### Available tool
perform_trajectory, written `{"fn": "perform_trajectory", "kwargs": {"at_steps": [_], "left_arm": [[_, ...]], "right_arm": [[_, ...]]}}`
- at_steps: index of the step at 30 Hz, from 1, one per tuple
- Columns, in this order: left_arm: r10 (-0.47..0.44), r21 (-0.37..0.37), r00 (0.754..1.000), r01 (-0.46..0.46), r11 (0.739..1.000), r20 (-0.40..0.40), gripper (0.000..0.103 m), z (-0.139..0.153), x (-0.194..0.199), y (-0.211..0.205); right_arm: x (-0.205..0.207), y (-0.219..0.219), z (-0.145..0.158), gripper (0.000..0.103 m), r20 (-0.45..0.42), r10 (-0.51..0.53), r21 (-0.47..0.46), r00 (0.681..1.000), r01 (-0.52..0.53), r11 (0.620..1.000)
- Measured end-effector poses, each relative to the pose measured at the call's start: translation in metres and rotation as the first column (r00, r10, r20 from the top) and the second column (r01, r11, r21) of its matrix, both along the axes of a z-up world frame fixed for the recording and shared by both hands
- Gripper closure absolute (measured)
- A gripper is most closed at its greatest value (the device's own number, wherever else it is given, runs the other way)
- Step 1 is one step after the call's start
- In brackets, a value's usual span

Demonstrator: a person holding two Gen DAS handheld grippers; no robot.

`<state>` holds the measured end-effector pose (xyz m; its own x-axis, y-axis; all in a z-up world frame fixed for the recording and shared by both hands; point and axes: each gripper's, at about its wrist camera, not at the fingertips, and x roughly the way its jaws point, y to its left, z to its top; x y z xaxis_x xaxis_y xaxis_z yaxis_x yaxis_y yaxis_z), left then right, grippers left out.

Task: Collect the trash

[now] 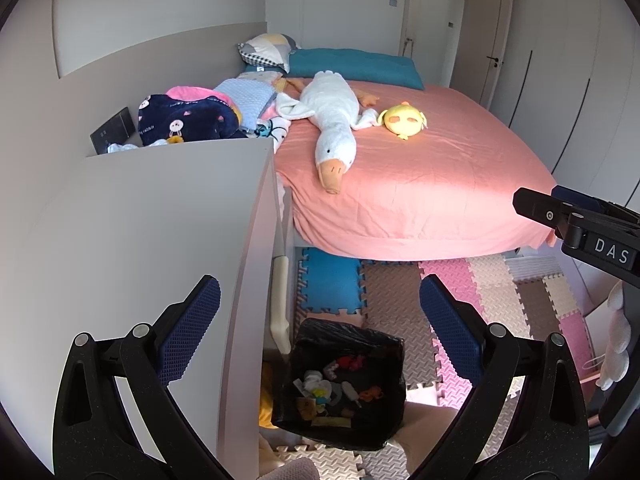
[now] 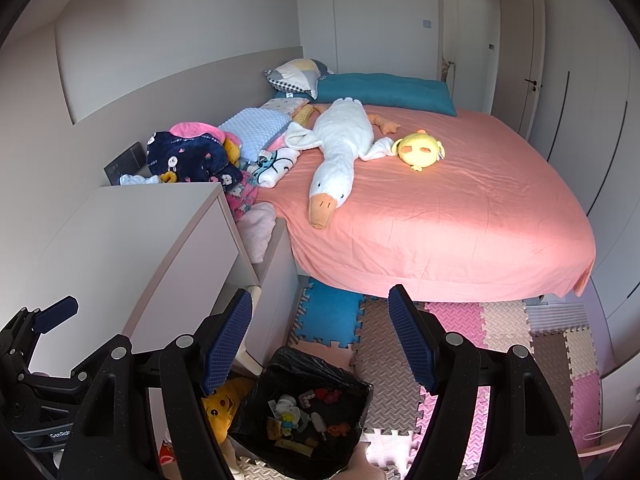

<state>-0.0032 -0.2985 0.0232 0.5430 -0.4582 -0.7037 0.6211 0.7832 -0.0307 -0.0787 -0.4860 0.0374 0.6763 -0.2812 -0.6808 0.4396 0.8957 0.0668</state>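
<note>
Bedroom floor mats (image 1: 400, 292) carry a black-lined trash bin (image 1: 340, 384) of light, soft scraps, best pinched by its crinkly liner rim; both left tongs (image 1: 320, 332) and right tongs (image 2: 320, 336) gape empty.

The left gripper (image 1: 320, 320) hangs with its jaws spread wide, nothing between the blue ridged pads (image 1: 192, 332). The right gripper (image 2: 320, 340) is likewise parted and empty-handed, level with its partner. Each gripper appears at the edge of the other's wrist view.

Black linkage arms, silver rivets, blue textured pads (image 1: 192, 332).
</note>
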Motion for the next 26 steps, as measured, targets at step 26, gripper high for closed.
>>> {"fn": "perform_trajectory", "kwargs": {"at_steps": [26], "left_arm": [[0.0,0.016,1.0,0.0,1.0,-0.004,0.007,-0.0019,0.0004,-0.0021]], "right_arm": [[-0.0004,0.0038,-0.0013,0.032,-0.002,0.003,0.002,1.0,-0.003,1.0]]}}
